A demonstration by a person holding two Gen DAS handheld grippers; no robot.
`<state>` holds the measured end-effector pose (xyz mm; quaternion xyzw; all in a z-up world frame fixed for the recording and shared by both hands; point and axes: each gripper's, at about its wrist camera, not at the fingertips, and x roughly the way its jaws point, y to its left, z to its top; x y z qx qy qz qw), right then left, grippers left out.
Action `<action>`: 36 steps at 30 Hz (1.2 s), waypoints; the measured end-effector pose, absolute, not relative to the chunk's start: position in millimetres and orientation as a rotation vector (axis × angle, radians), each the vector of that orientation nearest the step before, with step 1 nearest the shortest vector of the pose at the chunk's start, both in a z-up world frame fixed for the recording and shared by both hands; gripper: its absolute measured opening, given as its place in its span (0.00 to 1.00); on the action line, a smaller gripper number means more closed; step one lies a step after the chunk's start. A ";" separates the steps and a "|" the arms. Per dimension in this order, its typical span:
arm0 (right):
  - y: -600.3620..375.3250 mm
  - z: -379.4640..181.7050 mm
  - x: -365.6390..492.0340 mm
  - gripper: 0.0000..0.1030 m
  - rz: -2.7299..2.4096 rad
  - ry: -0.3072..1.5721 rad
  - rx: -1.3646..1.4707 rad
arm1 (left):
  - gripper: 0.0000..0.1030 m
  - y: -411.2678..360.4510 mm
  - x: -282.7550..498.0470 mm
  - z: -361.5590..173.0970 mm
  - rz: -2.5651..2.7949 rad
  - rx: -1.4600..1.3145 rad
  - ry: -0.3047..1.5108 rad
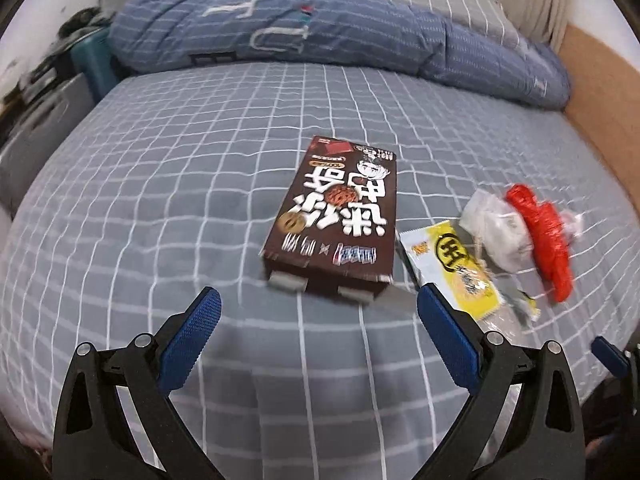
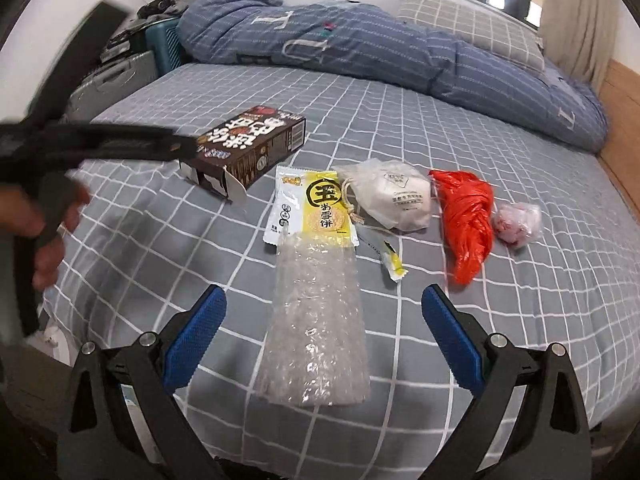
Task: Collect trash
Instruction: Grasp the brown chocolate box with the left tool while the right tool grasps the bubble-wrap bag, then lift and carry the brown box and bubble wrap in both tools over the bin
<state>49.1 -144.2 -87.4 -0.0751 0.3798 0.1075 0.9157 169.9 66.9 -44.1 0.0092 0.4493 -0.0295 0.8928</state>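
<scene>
Trash lies on a grey checked bed [image 1: 160, 200]. A brown snack box [image 1: 340, 216] lies just ahead of my open, empty left gripper [image 1: 316, 300], its open flap end nearest. In the right wrist view the box [image 2: 248, 144] sits at the left, with the left gripper's blurred arm [image 2: 100, 140] reaching to it. My right gripper [image 2: 324, 300] is open and empty over a clear bubble-wrap piece [image 2: 316, 320]. Beyond lie a yellow cracker wrapper [image 2: 316, 204], a white mask bag [image 2: 392, 196], a red plastic bag [image 2: 468, 216], a pink crumpled wrap [image 2: 518, 222] and a small yellow sachet [image 2: 394, 264].
A rolled blue quilt [image 2: 380, 48] and a grey checked pillow [image 2: 472, 24] lie at the far side of the bed. A wooden bed frame [image 2: 624, 100] runs on the right. A teal crate [image 2: 164, 44] and grey cases [image 2: 112, 80] stand off the left edge.
</scene>
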 end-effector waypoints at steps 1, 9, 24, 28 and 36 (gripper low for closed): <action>-144.5 -90.4 51.8 0.91 0.225 0.791 -0.153 | 0.94 63.5 175.6 -46.5 -0.064 0.033 0.936; -158.1 -107.0 72.2 0.91 0.222 0.854 -0.121 | 0.93 58.1 227.1 -68.4 -0.087 0.087 1.002; -154.6 -117.8 74.8 0.75 0.273 0.903 -0.130 | 0.93 40.1 254.2 -84.2 -0.115 0.115 1.082; -154.1 -119.1 75.2 0.65 0.287 0.930 -0.111 | 0.88 33.2 259.3 -91.3 -0.090 0.156 1.112; -151.8 -129.4 78.0 0.34 0.350 1.004 -0.067 | 0.86 29.2 261.3 -95.0 -0.050 0.147 1.084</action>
